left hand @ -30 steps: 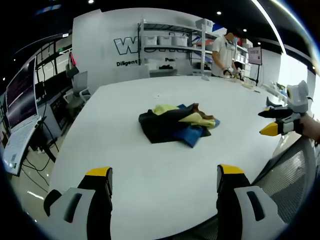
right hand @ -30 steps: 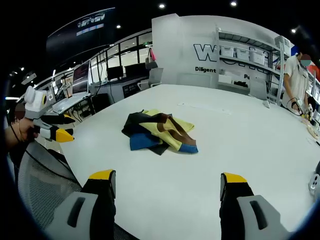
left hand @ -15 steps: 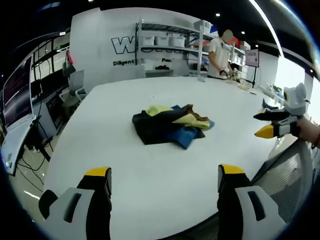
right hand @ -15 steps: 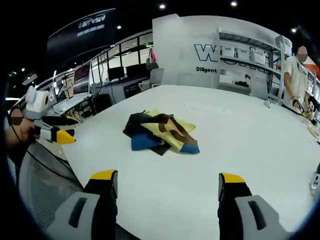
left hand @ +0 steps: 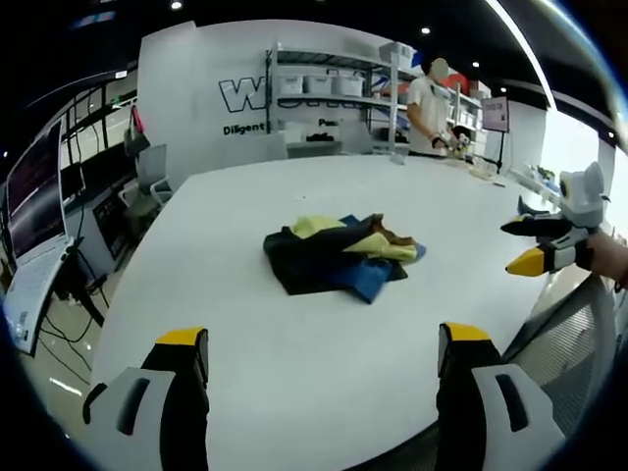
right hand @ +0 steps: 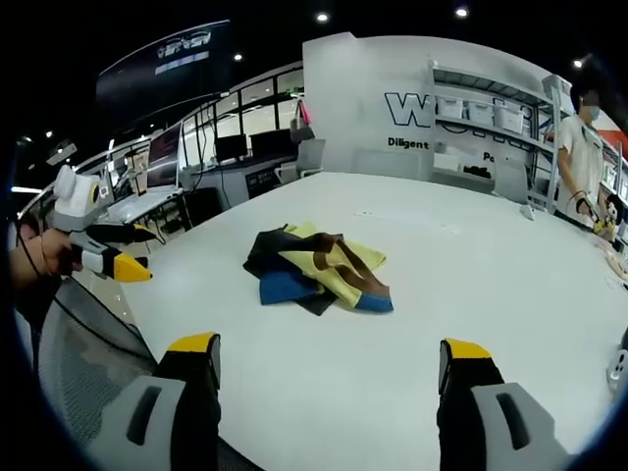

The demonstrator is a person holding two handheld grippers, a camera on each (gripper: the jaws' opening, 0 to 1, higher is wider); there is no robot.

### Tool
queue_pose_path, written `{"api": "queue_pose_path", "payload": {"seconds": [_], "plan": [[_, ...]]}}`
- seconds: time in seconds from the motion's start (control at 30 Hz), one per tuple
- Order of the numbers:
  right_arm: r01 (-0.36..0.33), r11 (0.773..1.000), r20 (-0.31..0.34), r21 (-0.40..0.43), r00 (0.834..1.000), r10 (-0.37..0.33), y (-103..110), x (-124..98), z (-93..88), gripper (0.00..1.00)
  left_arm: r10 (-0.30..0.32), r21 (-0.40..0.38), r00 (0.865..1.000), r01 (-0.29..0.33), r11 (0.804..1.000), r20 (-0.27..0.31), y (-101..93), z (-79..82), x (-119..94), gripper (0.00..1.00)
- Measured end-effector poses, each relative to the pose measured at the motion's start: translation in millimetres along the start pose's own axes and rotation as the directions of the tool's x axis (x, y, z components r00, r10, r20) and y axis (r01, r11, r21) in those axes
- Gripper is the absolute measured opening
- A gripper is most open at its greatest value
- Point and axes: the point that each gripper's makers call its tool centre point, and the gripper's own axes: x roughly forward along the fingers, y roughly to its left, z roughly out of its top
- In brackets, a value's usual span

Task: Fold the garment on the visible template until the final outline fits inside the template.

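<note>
Garment (left hand: 342,253), crumpled on white table (left hand: 294,343); long axis indeterminate, template not discernible. Left gripper (left hand: 322,345) and right gripper (right hand: 332,355): jaws spread, empty.

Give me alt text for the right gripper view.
A crumpled black, yellow and blue garment lies on a white table, beyond the open right gripper. The left gripper, held at the table's edge, enters from the left.

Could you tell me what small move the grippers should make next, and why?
Probably bring both open grippers, left gripper and right gripper, forward to the crumpled garment: it lies bunched mid-table, untouched, and both sets of jaws stand short of it.
</note>
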Motion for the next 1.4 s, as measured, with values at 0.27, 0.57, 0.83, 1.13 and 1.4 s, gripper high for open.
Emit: {"api": "queue_pose_path", "payload": {"seconds": [0.27, 0.57, 0.83, 1.13, 1.4], "plan": [[-0.015, 1.0, 0.03, -0.017, 0.999, 0.015, -5, 4, 16.5, 0.93, 0.023, 0.014, 1.0, -0.024, 1.0, 0.01, 7.7, 7.8, 4, 0.99], [-0.027, 0.999, 0.039, -0.033, 0.999, 0.028, -14, 14, 27.2, 0.89, 0.034, 0.04, 0.999, -0.035, 0.999, 0.025, 12.4, 22.7, 16, 0.94], [-0.03, 0.999, 0.03, -0.037, 0.999, 0.031, -26, 31, 30.0, 0.82, 0.024, 0.043, 0.999, -0.026, 0.999, 0.041, 13.0, 35.3, 33, 0.89], [-0.024, 0.998, 0.008, -0.05, 1.0, 0.025, -37, 50, 32.2, 0.75, 0.005, 0.051, 0.999, -0.006, 0.999, 0.032, 10.7, 40.0, 56, 0.84], [-0.033, 0.996, -0.018, -0.086, 0.999, 0.032, -46, 73, 31.4, 0.66, -0.017, 0.087, 1.0, 0.014, 0.996, 0.026, 8.1, 47.1, 85, 0.76]]}}
